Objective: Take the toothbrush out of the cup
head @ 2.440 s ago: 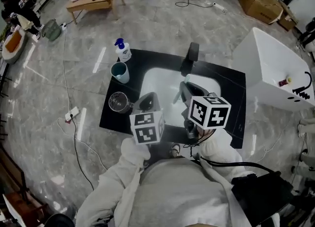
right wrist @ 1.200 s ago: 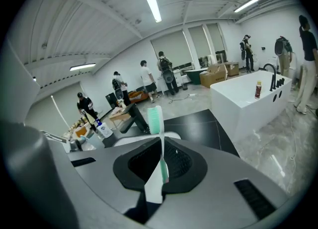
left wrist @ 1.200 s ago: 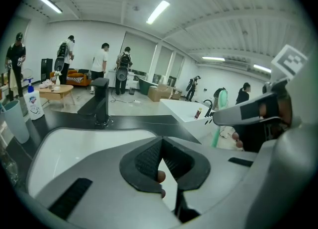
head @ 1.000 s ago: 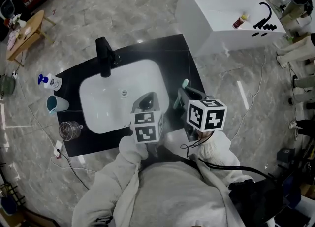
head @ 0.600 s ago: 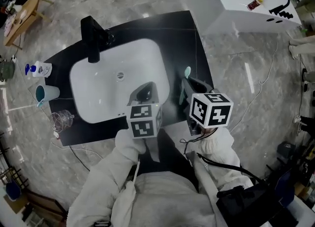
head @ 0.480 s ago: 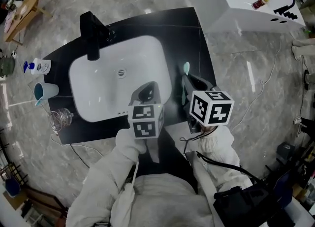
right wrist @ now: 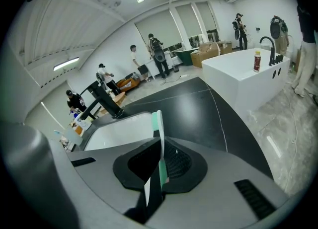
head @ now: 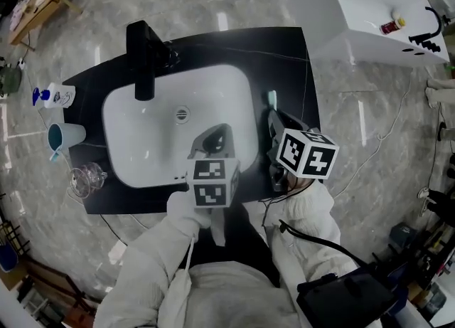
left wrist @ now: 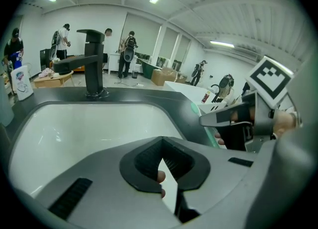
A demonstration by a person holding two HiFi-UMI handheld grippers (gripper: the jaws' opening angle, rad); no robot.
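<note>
The fingers of the right gripper (right wrist: 160,142) are clenched on the white and mint-green toothbrush (right wrist: 157,121). Its head sticks out past the tips, over the strip of black tabletop (head: 284,56) to the right of the white sink basin (head: 142,134). The fingers of the left gripper (left wrist: 163,146) are pressed together at the tips and hold nothing. It hangs over the near rim of the basin, just beside the right gripper (head: 272,122). Both grippers point forward and down, side by side, on arms in white sleeves (head: 163,248).

Farther out, a black tap (head: 144,56) stands behind the basin. The teal cup (head: 65,135) stands at the left end of the tabletop, well apart from the toothbrush (head: 271,97). A clear glass (head: 85,177) and a white pump bottle with a blue top (head: 55,96) stand near it. A white bathtub (head: 355,6) stands beyond the tabletop on the right.
</note>
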